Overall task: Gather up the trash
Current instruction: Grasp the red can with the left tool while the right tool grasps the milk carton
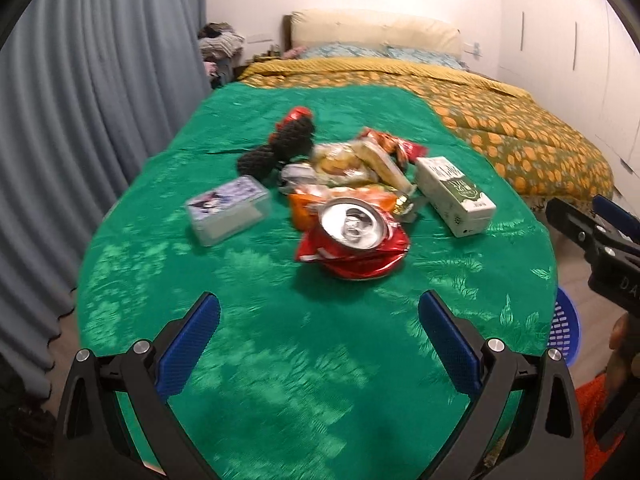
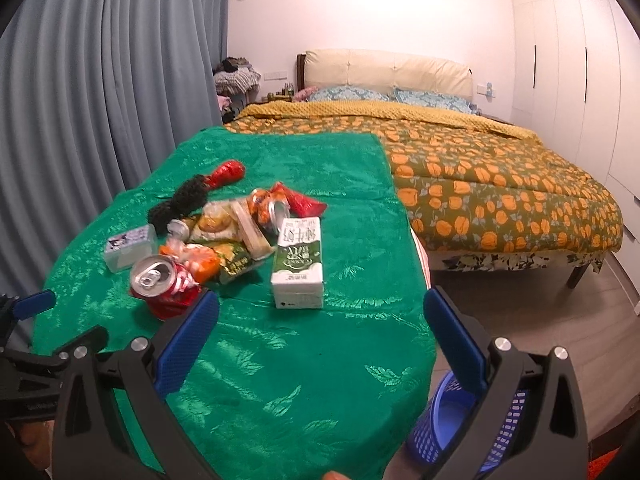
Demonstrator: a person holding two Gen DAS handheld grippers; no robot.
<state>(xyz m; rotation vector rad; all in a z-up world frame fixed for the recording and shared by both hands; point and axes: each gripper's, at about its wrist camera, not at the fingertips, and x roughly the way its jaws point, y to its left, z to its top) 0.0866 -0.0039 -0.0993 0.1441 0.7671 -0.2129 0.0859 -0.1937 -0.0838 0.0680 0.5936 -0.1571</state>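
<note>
Both grippers hover empty above the near edge of the green-clothed surface [image 1: 280, 380]. The left gripper [image 1: 319, 312] has its blue fingers [image 1: 188, 348] spread wide apart, and so does the right gripper [image 2: 321, 310]. The trash sits heaped near the surface's middle: a crushed red can [image 1: 354, 240] nearest, an orange wrapper [image 1: 304, 206] touching it behind, and clear snack bags [image 1: 344, 162] beyond. A white-and-green carton [image 2: 298, 262] lies on its side just right of the heap. A small clear box [image 1: 228, 208] sits toward the left edge. A blue basket [image 2: 440, 432] stands on the floor below the surface's near right corner.
</note>
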